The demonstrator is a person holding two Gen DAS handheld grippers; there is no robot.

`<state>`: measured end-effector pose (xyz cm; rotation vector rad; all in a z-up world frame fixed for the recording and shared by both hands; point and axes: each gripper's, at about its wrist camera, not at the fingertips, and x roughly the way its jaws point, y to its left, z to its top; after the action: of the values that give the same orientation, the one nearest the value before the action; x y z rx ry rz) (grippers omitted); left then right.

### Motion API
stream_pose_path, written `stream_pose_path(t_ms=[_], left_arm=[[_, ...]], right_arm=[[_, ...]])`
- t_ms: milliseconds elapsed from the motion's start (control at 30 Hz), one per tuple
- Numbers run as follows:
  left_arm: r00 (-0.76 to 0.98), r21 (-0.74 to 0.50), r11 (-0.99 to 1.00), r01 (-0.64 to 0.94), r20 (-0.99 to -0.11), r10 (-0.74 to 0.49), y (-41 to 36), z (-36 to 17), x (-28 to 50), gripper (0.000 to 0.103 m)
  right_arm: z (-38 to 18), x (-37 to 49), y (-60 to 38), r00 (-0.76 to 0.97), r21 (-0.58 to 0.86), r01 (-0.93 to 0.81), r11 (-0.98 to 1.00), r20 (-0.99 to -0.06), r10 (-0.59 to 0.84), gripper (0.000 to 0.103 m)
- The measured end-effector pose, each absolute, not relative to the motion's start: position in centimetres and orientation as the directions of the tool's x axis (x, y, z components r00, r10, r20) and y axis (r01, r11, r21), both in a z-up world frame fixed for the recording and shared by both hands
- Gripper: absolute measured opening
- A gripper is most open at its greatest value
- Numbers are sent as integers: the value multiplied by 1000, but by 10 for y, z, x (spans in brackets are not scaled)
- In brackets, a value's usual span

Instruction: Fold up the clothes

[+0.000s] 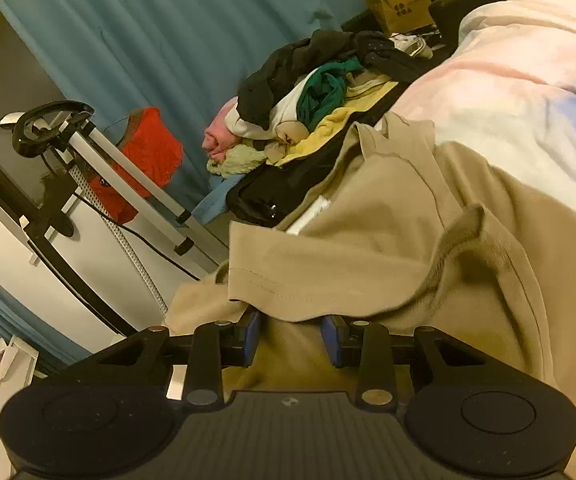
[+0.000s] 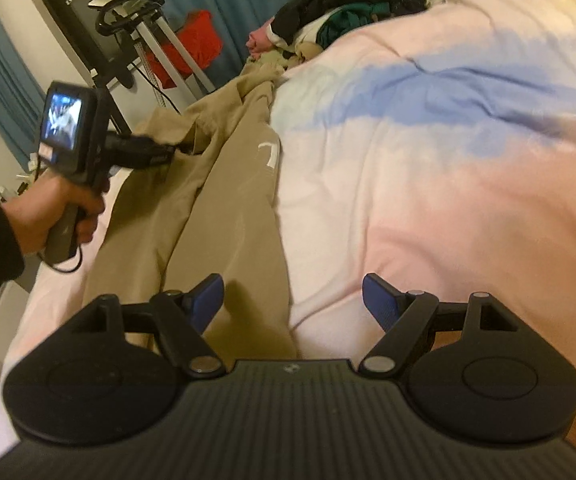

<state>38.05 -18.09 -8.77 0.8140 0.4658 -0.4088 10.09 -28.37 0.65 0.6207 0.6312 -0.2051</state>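
So the tan shirt [image 1: 368,248] is being laid out lengthwise along the edge of the bed, on top of the pastel duvet [image 1: 528,92], presumably because that soft flat stretch is the only working surface going.

The left gripper [image 1: 290,338] is being pushed right up against a folded flap of the shirt near the hem. Its blue pads [image 1: 253,336] are being kept only partly apart, with cloth draped over the gap between them. Whether the fabric is actually being pinched can't be told from here, since the fingertips are being hidden by the flap. A grab at the edge looks likely, so that side can be folded over.

The right gripper [image 2: 292,300] is being held spread wide, with nothing between its pads. It's being hovered over the near end of the shirt, where the tan cloth meets the duvet just ahead of its left finger. That's probably for catching the other edge.

Far ahead of both grippers, the pile of clothes [image 1: 312,96] is being left heaped at the bed's end, well apart from the shirt, likely waiting its turn.
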Motion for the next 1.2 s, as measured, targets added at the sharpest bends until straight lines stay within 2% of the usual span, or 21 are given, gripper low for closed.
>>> stream_pose_path(t_ms=[233,367,467,533,633,733,933,1067,1200], left_arm=[[840,504,731,461,-513,-176,-227,-88,407,37],[835,435,801,412,-532,-141,-245,-99,414,37],[834,399,833,383,-537,-127,-240,-91,407,53],[830,335,866,371,-538,-147,-226,-75,390,68],[818,235,903,360,-544,-185,-193,-49,343,73],[783,110,939,327,-587,-205,-147,-32,282,77],[629,-108,977,185,-751,-202,-59,-33,163,77],[542,-236,961,142,-794,-275,-24,-50,100,77],[460,-255,963,91,-846,-268,-4,-70,66,68]], right_arm=[[9,98,-285,798,485,372,792,-603,-6,78],[10,97,-284,804,479,362,800,-594,-8,78],[11,96,-285,811,471,355,807,-585,-15,78],[11,96,-287,814,471,355,807,-581,-19,78],[14,97,-288,822,476,345,809,-570,-16,78],[17,95,-289,831,482,332,811,-555,-10,78],[29,83,-289,848,505,304,808,-531,13,78],[39,69,-287,848,518,279,809,-528,45,78],[42,52,-289,832,569,256,782,-541,122,79]])
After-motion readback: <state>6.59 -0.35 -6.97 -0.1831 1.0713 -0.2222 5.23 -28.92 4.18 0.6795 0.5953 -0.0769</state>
